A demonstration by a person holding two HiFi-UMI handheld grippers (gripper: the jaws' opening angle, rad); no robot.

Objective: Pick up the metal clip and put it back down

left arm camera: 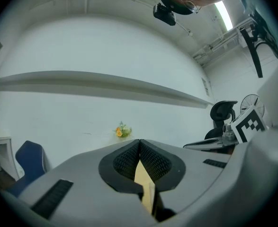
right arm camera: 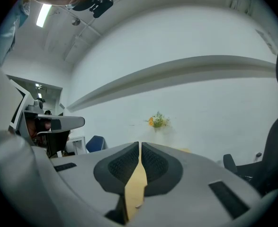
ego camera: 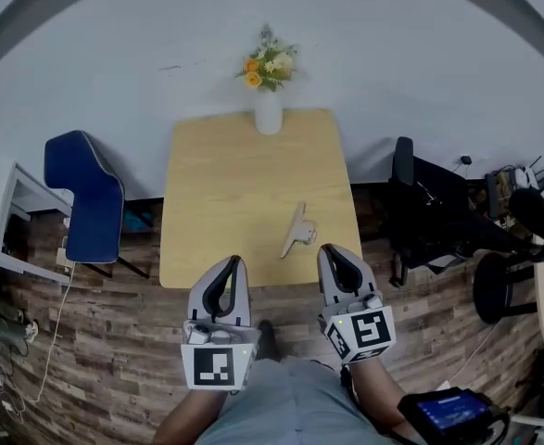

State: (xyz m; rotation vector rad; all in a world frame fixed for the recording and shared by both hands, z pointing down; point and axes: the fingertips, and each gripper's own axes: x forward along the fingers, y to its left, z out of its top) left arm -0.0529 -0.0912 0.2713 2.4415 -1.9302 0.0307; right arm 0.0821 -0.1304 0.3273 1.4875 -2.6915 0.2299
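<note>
- Left hand-held gripper [ego camera: 237,261]: jaws together, nothing between them, held at the near edge of the counter [ego camera: 225,174].
- Right hand-held gripper [ego camera: 328,248]: jaws together, empty, just near-right of the metal clip [ego camera: 297,230].
- Metal clip: lying on the counter's near-right part, untouched.
- Vase of flowers [ego camera: 269,100]: far edge, centre.
- Step: approach; pick-up not begun.
- Next, likely: right jaws part, advance, and close on the clip.

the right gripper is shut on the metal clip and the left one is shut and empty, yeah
Not quite. The right gripper is shut but empty: the head view shows the metal clip lying on the table just ahead of it, not between its jaws. The left gripper is shut and empty, as you said.
</note>
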